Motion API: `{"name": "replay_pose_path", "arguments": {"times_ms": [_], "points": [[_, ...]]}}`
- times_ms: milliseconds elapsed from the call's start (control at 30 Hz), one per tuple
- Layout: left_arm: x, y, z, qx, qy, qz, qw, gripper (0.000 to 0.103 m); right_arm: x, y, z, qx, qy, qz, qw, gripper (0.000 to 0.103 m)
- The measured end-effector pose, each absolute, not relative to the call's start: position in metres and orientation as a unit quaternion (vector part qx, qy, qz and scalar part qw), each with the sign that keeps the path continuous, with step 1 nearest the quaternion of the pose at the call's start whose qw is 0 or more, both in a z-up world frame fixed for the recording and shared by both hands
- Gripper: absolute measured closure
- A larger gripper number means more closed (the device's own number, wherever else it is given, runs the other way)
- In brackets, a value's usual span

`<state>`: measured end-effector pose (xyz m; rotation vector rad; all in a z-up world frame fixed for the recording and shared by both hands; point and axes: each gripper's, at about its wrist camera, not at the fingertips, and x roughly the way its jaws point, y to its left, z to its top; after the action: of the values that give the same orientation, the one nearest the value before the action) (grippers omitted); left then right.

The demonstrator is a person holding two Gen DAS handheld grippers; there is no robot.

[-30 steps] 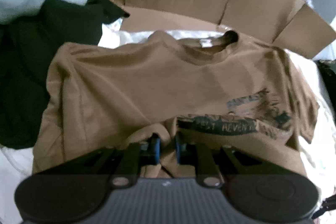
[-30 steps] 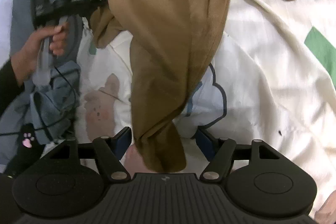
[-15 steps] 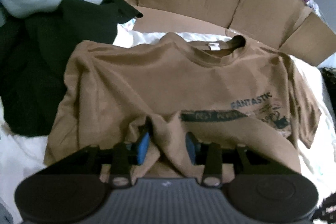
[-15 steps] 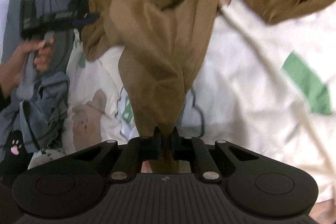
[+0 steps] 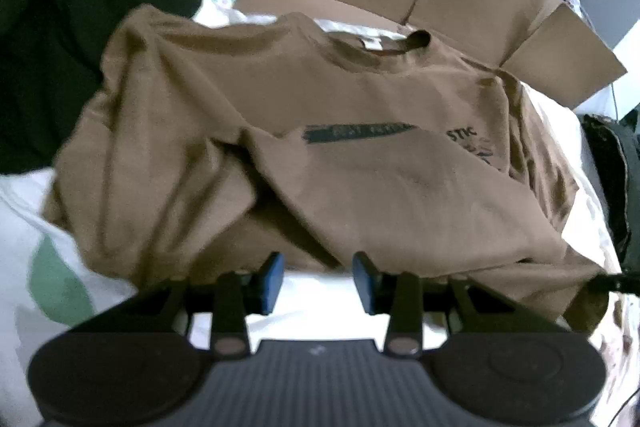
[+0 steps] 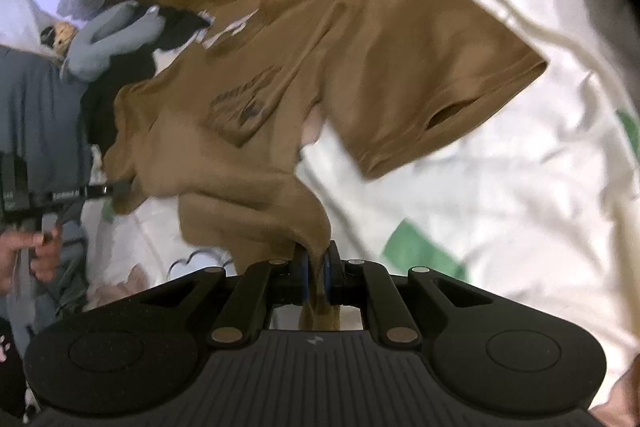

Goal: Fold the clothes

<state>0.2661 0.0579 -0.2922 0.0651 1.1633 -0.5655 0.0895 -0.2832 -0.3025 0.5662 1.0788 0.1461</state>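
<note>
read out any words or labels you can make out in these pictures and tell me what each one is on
"STIC": the end of a dark printed word on the brown t-shirt; its start is hidden under a fold.
Dark band of print on the shirt's chest: lettering too blurred to read.
White neck tag at the collar: no text legible.
Shirt print in the right wrist view: blurred, unreadable.
White lettering on the left gripper body: too small to read.

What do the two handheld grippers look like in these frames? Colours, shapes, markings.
Both match: a black ribbed body with two round discs, angled black link arms with silver pivot pins, and blue pads on the fingers. Left gripper; right gripper. In the right wrist view, the left one shows a grey handle and small white lettering.
</note>
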Motion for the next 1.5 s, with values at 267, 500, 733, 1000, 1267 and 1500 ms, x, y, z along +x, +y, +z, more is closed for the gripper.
{"name": "replay_pose_path", "arguments": {"times_ms": [267, 500, 733, 1000, 1267, 1500], "points": [[0.271, 0.035, -0.312, -0.020, 0.539, -0.286, 0.792, 0.062, 0.103, -0.314, -0.296, 0.259, 0.485, 0.012, 0.835, 0.099], [0.286, 0.021, -0.303, -0.035, 0.519, -0.310, 0.796, 0.091, 0.117, -0.330, -0.291, 0.231, 0.474, -0.018, 0.849, 0.099], [0.311, 0.004, -0.293, -0.020, 0.494, -0.320, 0.808, 0.096, 0.123, -0.331, -0.297, 0.199, 0.476, -0.032, 0.856, 0.099], [0.336, -0.018, -0.299, -0.023, 0.512, -0.299, 0.805, 0.091, 0.132, -0.334, -0.311, 0.192, 0.484, -0.042, 0.853, 0.098], [0.305, -0.008, -0.293, -0.042, 0.520, -0.316, 0.792, 0.051, 0.131, -0.337, -0.323, 0.210, 0.492, -0.044, 0.844, 0.098], [0.266, -0.005, -0.299, -0.038, 0.521, -0.335, 0.784, 0.053, 0.133, -0.339, -0.328, 0.206, 0.494, -0.043, 0.843, 0.098]]}}
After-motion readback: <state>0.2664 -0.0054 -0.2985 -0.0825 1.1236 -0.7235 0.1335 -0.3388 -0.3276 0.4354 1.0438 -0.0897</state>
